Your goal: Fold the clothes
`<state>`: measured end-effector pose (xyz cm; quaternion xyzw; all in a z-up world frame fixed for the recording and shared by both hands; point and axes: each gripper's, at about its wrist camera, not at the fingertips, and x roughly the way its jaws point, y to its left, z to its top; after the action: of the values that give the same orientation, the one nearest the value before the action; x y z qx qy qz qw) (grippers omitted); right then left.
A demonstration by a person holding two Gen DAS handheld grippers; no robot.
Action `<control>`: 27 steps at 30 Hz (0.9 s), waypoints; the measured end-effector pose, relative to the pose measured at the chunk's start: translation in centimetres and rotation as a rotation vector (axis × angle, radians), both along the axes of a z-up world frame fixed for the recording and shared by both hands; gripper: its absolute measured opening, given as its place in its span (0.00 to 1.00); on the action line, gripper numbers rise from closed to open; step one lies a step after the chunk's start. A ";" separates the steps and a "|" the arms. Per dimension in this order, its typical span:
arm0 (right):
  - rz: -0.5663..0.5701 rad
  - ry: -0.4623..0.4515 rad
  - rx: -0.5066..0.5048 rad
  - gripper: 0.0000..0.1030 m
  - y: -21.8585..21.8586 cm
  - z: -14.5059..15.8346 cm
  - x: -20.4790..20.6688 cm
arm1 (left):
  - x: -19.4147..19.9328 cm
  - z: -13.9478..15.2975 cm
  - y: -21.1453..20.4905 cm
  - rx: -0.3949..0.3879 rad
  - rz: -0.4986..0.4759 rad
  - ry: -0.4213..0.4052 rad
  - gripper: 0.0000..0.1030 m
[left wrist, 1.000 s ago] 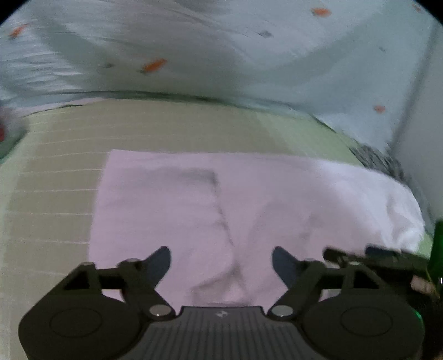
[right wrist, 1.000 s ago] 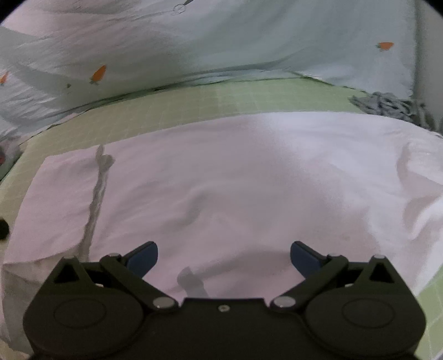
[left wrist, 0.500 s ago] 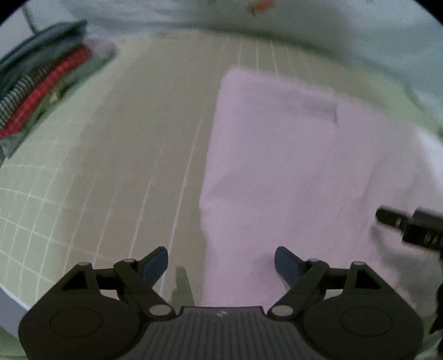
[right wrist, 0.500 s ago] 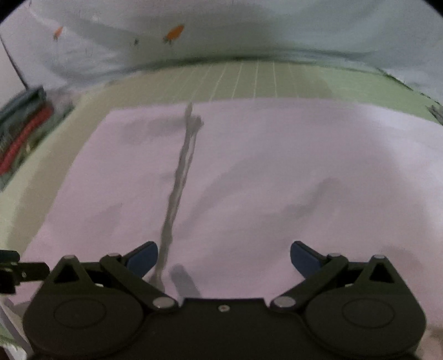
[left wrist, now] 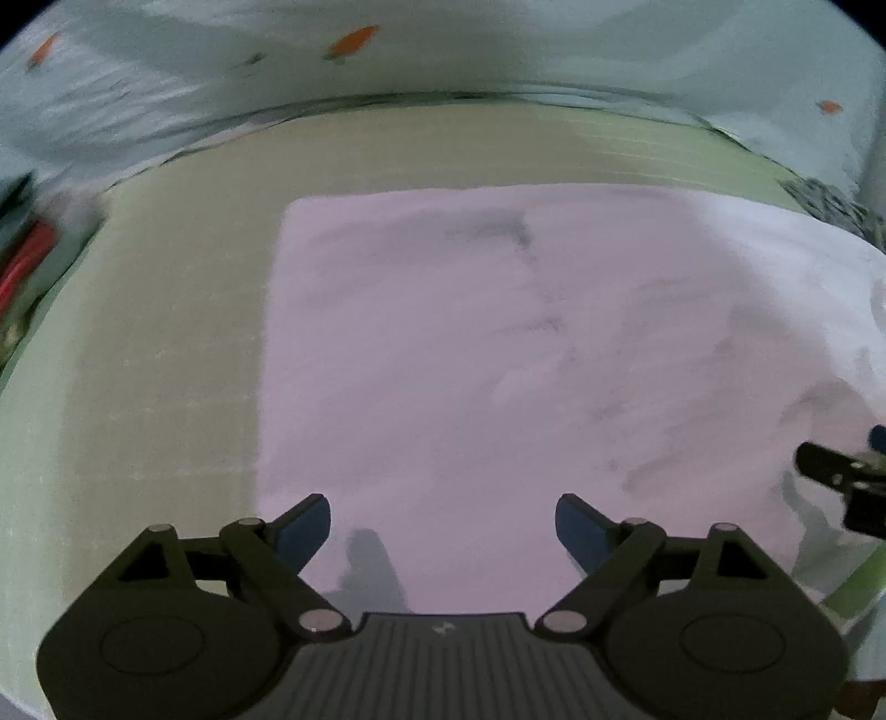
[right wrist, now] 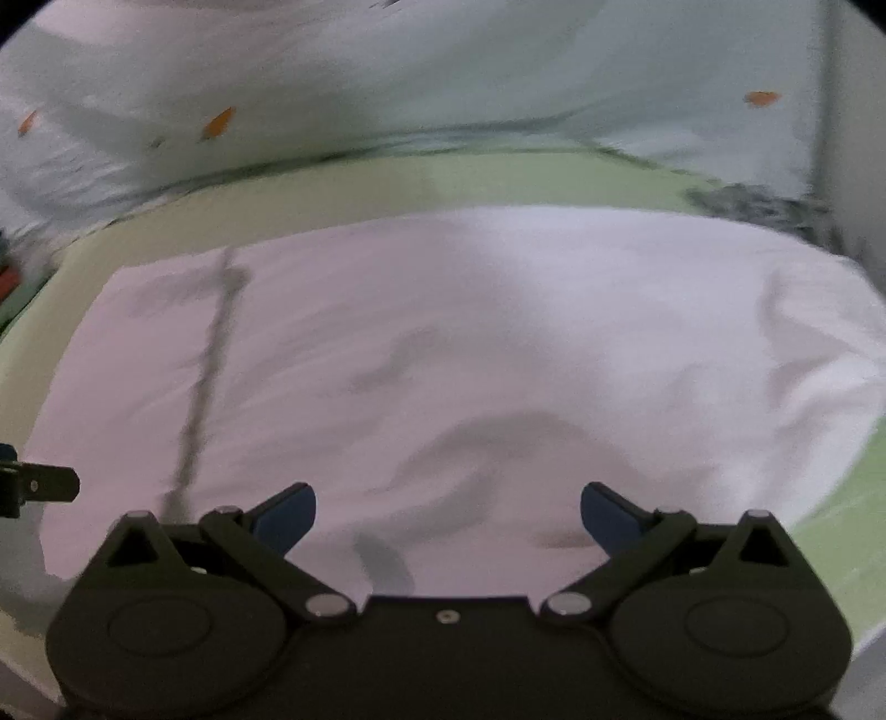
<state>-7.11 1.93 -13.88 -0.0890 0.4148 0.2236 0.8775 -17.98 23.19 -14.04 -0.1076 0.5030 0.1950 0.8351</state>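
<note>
Fingers (left wrist: 304,529) of our left gripper (left wrist: 443,531) stand wide and are opening further, blue pads apart, nothing between them; they hang over the near edge of the pale pink garment (left wrist: 498,360). We note our right gripper (right wrist: 448,512) likewise spread wide, pads clear of the cloth, nothing pinched.

We take the garment as landmark. It lies spread flat on the green gridded mat (left wrist: 166,332), its left edge straight and squared in the left wrist view. Its right side is bunched and rumpled (right wrist: 803,343). A dark line (right wrist: 205,387) runs from its far edge towards its near left corner in the right wrist view; we cannot tell whether it is a seam or a cord. Soft creases and shadow sit in the cloth just ahead of the right fingers (right wrist: 609,515).

Beyond the garment's far edge we see a pale blue sheet with small orange marks (left wrist: 351,41). Off its far right corner lies a dark grey knitted item (right wrist: 747,202), blurred. Well to its left, at the frame edge, we see a stack of folded clothes with red in it (left wrist: 22,260), also blurred. Each gripper shows at the rim of the other's view, near the garment's front edge.
</note>
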 end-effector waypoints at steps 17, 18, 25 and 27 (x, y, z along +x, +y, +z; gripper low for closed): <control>-0.200 0.080 0.041 1.00 -15.3 -2.1 8.5 | 6.7 -0.1 -11.5 0.016 -0.014 0.043 0.87; -0.206 0.092 0.047 1.00 -15.9 -2.4 9.2 | 6.8 -0.2 -11.8 0.016 -0.001 0.049 0.87; -0.290 0.162 0.147 1.00 -19.8 -4.4 14.0 | 6.7 0.0 -13.4 0.033 0.091 0.052 0.87; -0.338 0.165 0.167 1.00 -21.2 -4.9 15.7 | 6.6 0.2 -13.6 0.038 0.117 0.044 0.87</control>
<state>8.57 -19.23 -18.78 0.0737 0.4741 0.1132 0.8701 -11.37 9.56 -13.85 -0.1165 0.5102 0.2552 0.8130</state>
